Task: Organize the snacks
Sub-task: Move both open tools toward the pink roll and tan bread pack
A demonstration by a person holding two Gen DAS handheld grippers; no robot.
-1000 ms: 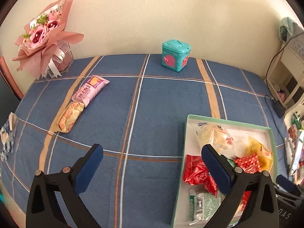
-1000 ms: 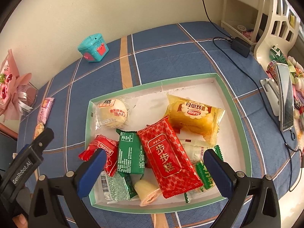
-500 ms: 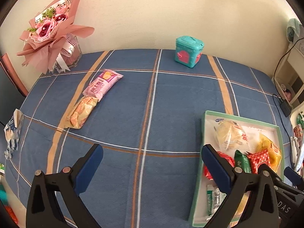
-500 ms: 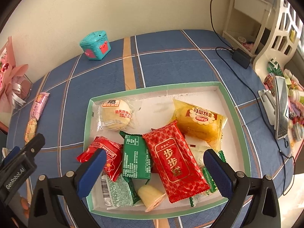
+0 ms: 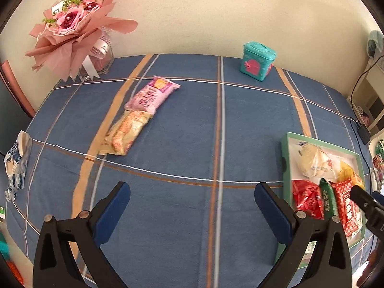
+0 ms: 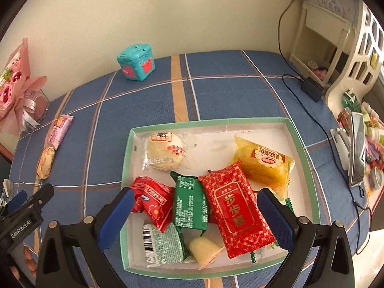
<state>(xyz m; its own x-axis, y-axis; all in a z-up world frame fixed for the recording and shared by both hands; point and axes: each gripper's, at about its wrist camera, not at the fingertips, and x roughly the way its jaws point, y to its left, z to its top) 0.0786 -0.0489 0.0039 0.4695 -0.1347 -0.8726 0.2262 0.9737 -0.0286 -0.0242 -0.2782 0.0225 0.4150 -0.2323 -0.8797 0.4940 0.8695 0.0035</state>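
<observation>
The right tool [image 6: 194, 212] hangs with its blue-padded jaws spread wide and empty over the near half of the shallow green-rimmed cardboard tray [image 6: 303, 148], which lies on the blue plaid-covered surface [image 6: 144, 100]. Between its pads, inside the tray, lie a small red flower-printed packet [image 6: 153, 202], a dark green foil packet [image 6: 190, 202] and a long red packet with gold characters [image 6: 236, 210]. At the tray's near edge sit a pale green barcode-marked wrapper [image 6: 163, 244] and a small yellow cone-shaped sweet [image 6: 204, 252]. Toward the tray's far side rest a round pale bun in clear wrap [image 6: 165, 152] and a yellow cake packet [image 6: 264, 163].

The left tool [image 5: 192, 200] is left of the tray, jaws equally wide and holding nothing, above bare cloth. Well left of the tray and beyond that tool, a beige biscuit packet [image 5: 126, 133] and a pink snack packet [image 5: 151, 96] lie end to end, touching. Farther back from the tray, near the wall, stand a teal box with pink patches [image 5: 258, 61] and a pink paper-wrapped bouquet [image 5: 76, 31].
</observation>
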